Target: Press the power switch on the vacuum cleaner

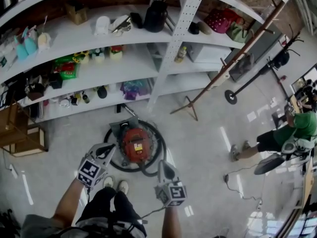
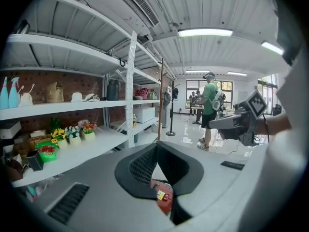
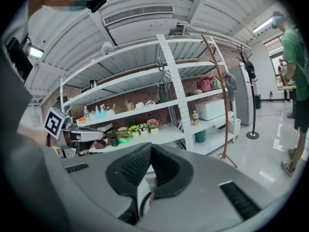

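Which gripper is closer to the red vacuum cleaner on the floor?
Left, it seems. The left gripper points over the left edge of the vacuum cleaner; the right gripper hangs off to its right, by the hose.

The vacuum cleaner [image 1: 134,144] has a glossy red plastic top, the floor [image 1: 208,148] is pale and mirror-glossy, the shelves [image 1: 141,52] look like matt white painted metal with a perforated upright [image 1: 184,21], and the left gripper [image 2: 157,149] has fingers [image 2: 87,187] of smooth matt grey plastic faced with black, grid-textured pads [image 2: 140,167].
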